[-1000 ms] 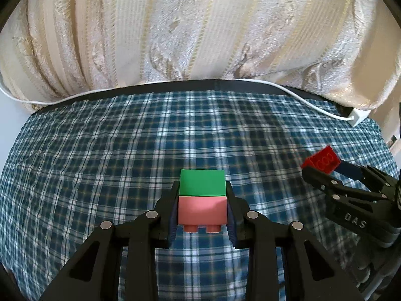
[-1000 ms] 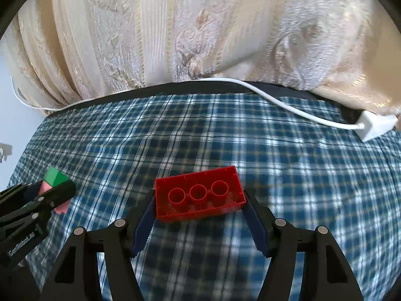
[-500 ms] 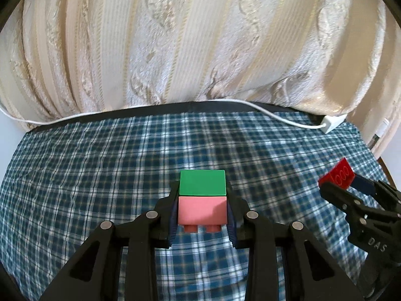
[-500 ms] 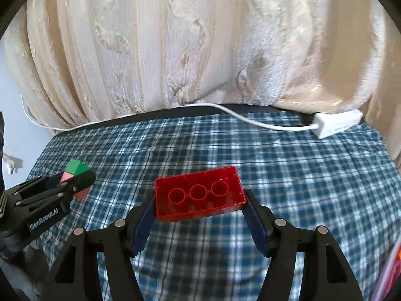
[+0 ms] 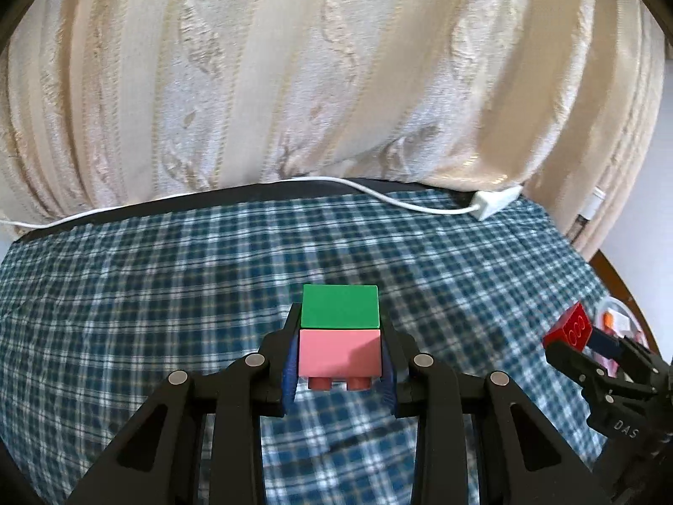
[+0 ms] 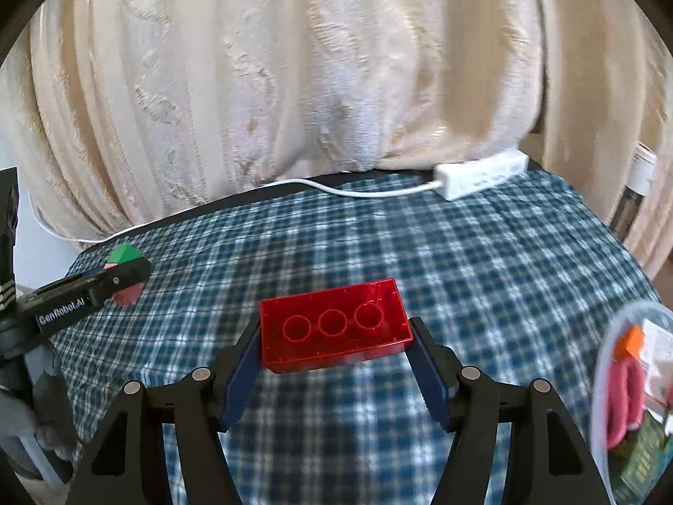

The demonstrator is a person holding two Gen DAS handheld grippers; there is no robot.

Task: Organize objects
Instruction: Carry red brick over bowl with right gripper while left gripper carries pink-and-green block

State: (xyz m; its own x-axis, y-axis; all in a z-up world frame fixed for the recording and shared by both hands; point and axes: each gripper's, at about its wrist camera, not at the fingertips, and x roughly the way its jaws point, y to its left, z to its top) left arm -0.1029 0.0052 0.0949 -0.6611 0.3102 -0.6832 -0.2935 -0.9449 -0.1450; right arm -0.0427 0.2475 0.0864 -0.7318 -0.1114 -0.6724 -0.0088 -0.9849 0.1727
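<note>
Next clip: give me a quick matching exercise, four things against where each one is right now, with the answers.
Things:
1. red brick
2. green-and-pink block pair
3. white power strip
4. clear container

Places:
A. far edge of the plaid cloth, by the curtain
B. clamped in the left gripper
C. right edge of the right wrist view
D. clamped in the right gripper

Pairs: 1-D, 2-B, 3-A, 4-C

A blue, green and white plaid cloth [image 5: 168, 315] covers the counter [image 6: 235, 204], whose dark far edge shows as a thin strip. Behind it hangs a cream curtain [image 5: 294, 84] with vertical stripes and a floral weave. A white cable [image 6: 357, 191] runs along the far edge to a white power strip [image 6: 483, 172] lying on the cloth at the far right.
</note>
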